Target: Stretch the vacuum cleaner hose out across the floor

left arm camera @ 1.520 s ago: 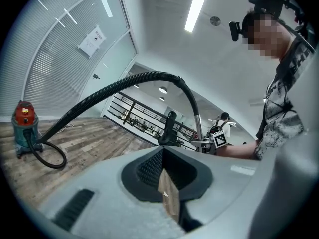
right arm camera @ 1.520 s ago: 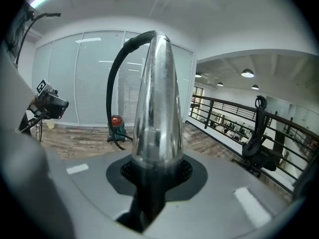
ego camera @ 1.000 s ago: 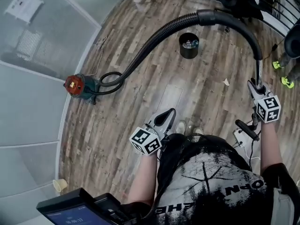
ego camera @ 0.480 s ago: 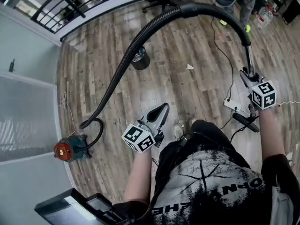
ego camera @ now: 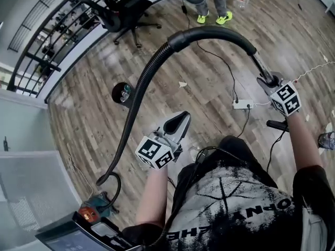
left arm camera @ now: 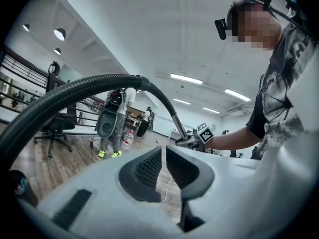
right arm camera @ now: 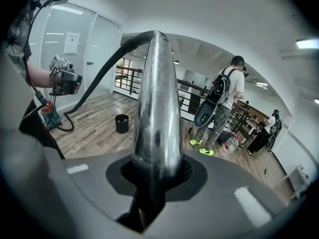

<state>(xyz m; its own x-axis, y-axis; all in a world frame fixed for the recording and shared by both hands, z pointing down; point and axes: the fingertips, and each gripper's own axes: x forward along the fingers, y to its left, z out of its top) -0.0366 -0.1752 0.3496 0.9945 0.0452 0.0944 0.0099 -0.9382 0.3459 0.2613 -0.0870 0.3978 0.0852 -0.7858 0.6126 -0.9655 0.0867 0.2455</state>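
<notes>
The black ribbed vacuum hose (ego camera: 140, 95) rises from the red and teal cleaner (ego camera: 90, 212) at the lower left. It arches overhead and ends in a shiny metal wand (right arm camera: 157, 98). My right gripper (ego camera: 268, 80) is shut on that wand, which runs up between its jaws (right arm camera: 158, 168). My left gripper (ego camera: 180, 120) hangs in front of my body, away from the hose. Its jaws have just been opening; only a narrow gap shows and nothing is between them (left arm camera: 163, 152). In the left gripper view the hose (left arm camera: 75, 96) curves across the upper left.
A black bin (ego camera: 123, 94) stands left of the hose. An office chair (ego camera: 123, 9) and a railing (ego camera: 47, 46) are at the back left. A person in bright green shoes (ego camera: 212, 19) stands at the back. A power strip (ego camera: 243, 104) with cables lies near my right side.
I have turned, so the room has swung across the head view. The wand has travelled with my right gripper, and the hose's loop by the cleaner has pulled straighter. The left gripper came along, holding nothing.
</notes>
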